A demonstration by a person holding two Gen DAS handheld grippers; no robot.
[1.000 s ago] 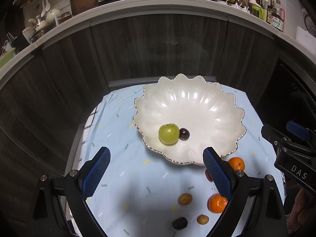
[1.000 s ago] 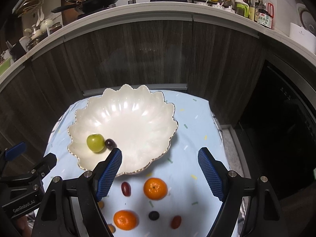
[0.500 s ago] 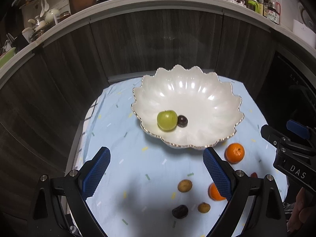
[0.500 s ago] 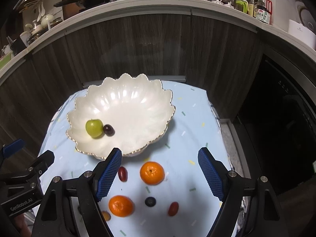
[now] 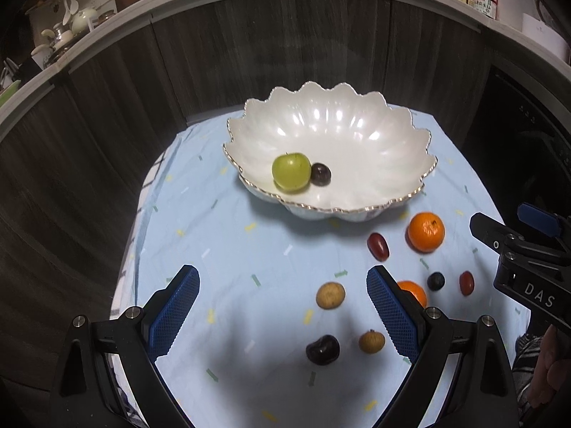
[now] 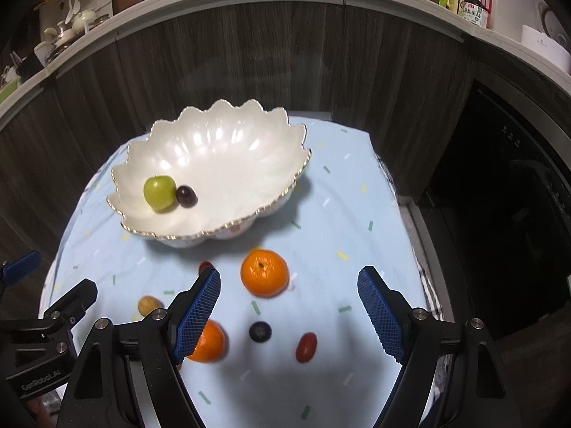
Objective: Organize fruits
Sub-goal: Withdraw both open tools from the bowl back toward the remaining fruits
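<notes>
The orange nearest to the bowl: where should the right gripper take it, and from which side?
Probably across its widest middle, coming straight down from above. The orange is round, sits stem-dimple up and lies apart from the bowl and from the red grape, so both sides look free. The right gripper is open wide enough, and the orange already lies between its fingers in the right wrist view.

Left gripper (image 5: 282, 306) jaws wide apart, nothing between; right gripper (image 6: 289, 308) likewise (both pointing forward-down).
</notes>
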